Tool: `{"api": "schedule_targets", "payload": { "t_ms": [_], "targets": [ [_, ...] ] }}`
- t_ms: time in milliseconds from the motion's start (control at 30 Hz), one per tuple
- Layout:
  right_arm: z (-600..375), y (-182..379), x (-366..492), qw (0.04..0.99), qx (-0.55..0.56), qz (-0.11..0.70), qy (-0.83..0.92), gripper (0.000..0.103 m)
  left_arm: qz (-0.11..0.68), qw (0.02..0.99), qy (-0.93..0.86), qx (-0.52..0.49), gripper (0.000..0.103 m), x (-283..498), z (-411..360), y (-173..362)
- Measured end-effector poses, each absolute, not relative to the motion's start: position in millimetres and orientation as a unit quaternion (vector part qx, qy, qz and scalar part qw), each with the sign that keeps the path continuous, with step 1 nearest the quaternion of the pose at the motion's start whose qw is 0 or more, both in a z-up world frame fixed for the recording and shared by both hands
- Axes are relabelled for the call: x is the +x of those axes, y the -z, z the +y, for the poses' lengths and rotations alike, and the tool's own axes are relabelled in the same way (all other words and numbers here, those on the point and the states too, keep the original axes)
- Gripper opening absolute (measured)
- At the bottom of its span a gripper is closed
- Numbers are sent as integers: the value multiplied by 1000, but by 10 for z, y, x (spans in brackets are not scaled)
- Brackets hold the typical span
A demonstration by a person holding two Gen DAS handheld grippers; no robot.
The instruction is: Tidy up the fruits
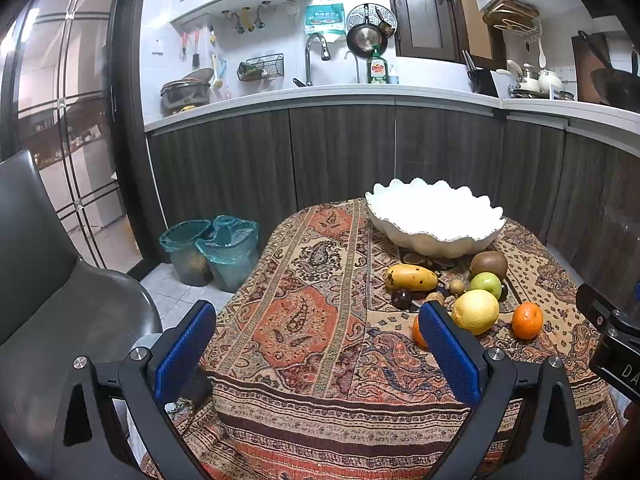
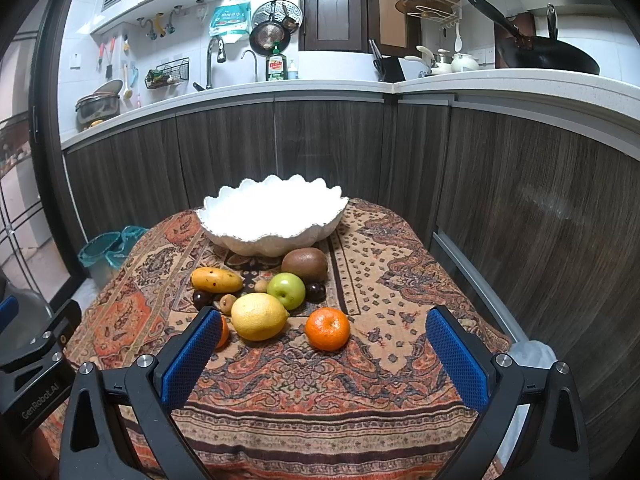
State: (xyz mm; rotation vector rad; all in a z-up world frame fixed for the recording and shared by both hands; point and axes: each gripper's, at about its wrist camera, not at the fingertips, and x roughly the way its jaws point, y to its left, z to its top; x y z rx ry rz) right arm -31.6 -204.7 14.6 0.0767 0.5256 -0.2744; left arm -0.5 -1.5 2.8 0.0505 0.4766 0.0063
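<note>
- A white scalloped bowl sits at the far end of a bench covered by a patterned cloth.
- Just near of it lie the fruits: kiwi, mango, green apple, lemon and tangerine.
- The left tongs and right tongs hang spread wide, holding nothing, above the bench's near edge.

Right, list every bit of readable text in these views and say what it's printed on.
"Dish": green dish soap bottle on the counter by the sink.
"GenRobot.AI": body of the left gripper, seen in the right wrist view.
"DA", cut off by the frame edge: body of the right gripper, seen in the left wrist view.
Hanging blue-and-white packet: print too blurred to read.
</note>
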Motion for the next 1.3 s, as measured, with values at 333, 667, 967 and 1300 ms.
{"api": "schedule_targets", "payload": {
  "t_ms": [333, 667, 967, 1300],
  "targets": [
    [-2043, -139, -315, 956, 37, 258, 136, 103, 236, 971, -3, 26, 103, -4, -18, -27],
    [-2044, -140, -317, 956, 37, 259, 136, 103, 237, 971, -2, 26, 103, -8, -43, -16],
    [-2041, -133, -315, 956, 37, 258, 136, 103, 237, 971, -2, 26, 103, -6, -44, -15],
    [-2089, -191, -274, 957, 32, 249, 144, 103, 242, 970, 5, 29, 103, 69, -124, 94]
  ]
}}
